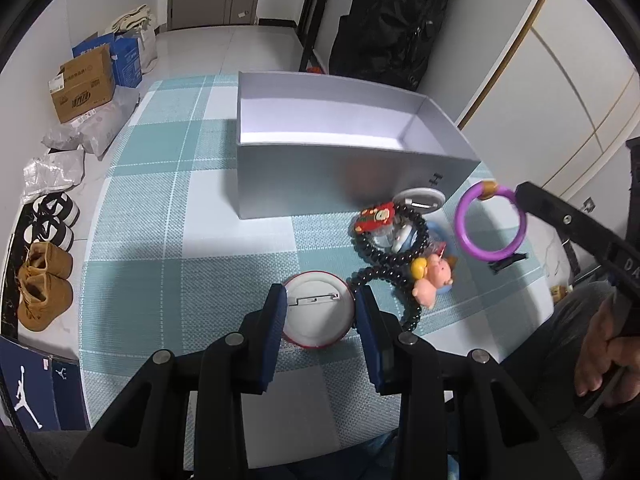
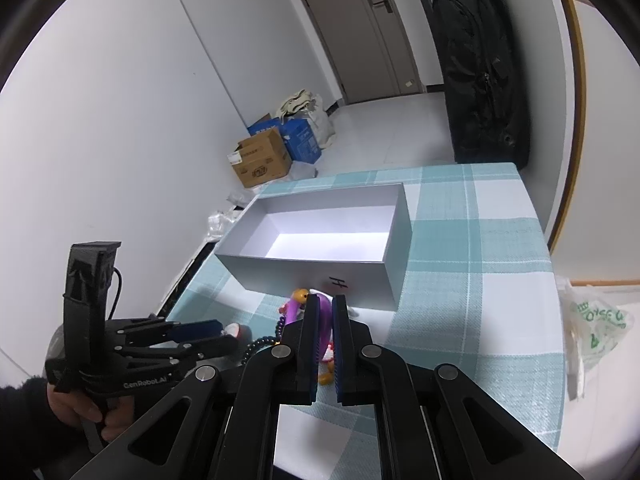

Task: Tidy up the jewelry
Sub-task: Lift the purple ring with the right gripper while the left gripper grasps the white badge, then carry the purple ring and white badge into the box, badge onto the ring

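A round white pin badge with a red rim lies back side up on the checked cloth. My left gripper is shut on it, one blue pad against each edge. A purple ring bracelet with a gold bead hangs above the cloth at the right, and my right gripper is shut on it. Between the two lies a heap: a black bead bracelet, a red charm, a pink doll charm and a second white badge. The open grey box stands just behind the heap and is empty.
The teal checked cloth covers the table. On the floor to its left stand shoes and cardboard boxes. A black bag hangs behind the table. A plastic bag lies at the table's right edge.
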The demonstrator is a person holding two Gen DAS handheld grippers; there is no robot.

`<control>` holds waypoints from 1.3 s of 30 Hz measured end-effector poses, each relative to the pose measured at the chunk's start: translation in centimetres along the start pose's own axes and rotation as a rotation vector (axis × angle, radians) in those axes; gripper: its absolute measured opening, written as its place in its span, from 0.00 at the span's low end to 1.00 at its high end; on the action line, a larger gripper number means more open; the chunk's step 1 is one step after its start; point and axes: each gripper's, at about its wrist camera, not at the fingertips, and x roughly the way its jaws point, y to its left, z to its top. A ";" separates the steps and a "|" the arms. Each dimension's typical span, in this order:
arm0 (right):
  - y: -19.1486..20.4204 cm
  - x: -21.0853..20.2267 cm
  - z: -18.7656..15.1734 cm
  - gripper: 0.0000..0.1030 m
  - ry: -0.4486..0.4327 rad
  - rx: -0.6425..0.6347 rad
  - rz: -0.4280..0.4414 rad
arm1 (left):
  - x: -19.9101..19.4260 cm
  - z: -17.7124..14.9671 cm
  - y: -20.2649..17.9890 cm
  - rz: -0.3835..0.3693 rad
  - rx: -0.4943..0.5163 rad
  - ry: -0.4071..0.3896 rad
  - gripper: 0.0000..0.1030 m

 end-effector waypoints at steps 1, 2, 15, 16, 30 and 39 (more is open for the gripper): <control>0.1 0.0 0.0 0.05 0.000 -0.004 -0.002 | -0.1 0.0 0.0 -0.003 -0.006 -0.006 0.29; 0.2 0.1 0.0 0.04 0.000 -0.007 -0.003 | -0.3 0.1 0.0 -0.011 -0.013 -0.016 0.29; -0.2 0.5 0.7 0.03 0.012 0.019 0.000 | -1.7 2.1 -0.6 -0.084 -0.064 -0.115 0.29; -0.3 0.2 0.6 0.03 0.006 0.024 0.007 | -1.8 2.3 -0.5 -0.095 -0.068 -0.118 0.29; 3.3 3.9 -2.5 0.26 0.216 -0.194 0.004 | -3.2 2.9 0.4 -0.165 -0.121 -0.149 0.29; 4.7 4.8 -3.8 0.25 0.248 -0.403 -0.139 | -3.5 3.0 0.5 -0.174 -0.130 -0.155 0.29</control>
